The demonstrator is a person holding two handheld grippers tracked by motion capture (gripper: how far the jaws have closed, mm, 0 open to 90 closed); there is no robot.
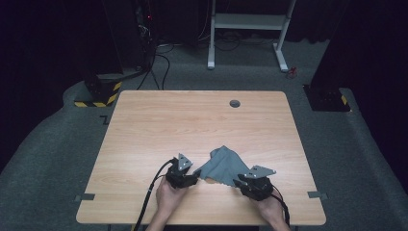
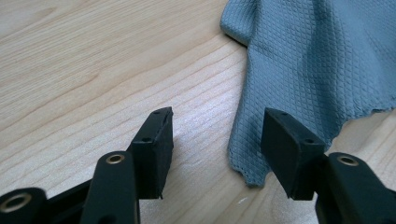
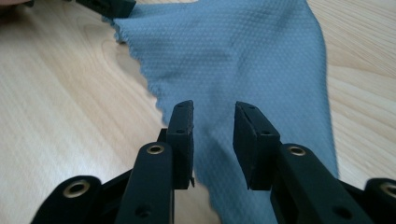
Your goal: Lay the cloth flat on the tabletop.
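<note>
A grey-blue textured cloth point(image 1: 222, 166) lies rumpled on the wooden table point(image 1: 192, 120) near its front edge. My left gripper point(image 1: 195, 175) sits at the cloth's left corner, held in a hand. In the left gripper view the left gripper point(image 2: 217, 140) is open, with the cloth's point(image 2: 303, 60) lower corner lying just inside its right jaw. My right gripper point(image 1: 238, 182) is at the cloth's right end. Seen along its jaws, the right gripper point(image 3: 213, 135) stands open over a narrow strip of the cloth point(image 3: 224, 56), one jaw on each side. The left gripper's tip point(image 3: 105, 5) touches the cloth's far corner.
A round grey cable hole point(image 1: 234, 103) sits near the table's far edge. Tape strips point(image 1: 84, 197) point(image 1: 317, 195) mark the table's front corners. Beyond the table stand a white desk frame point(image 1: 248, 21) and a yellow-black striped base point(image 1: 98, 94) on grey carpet.
</note>
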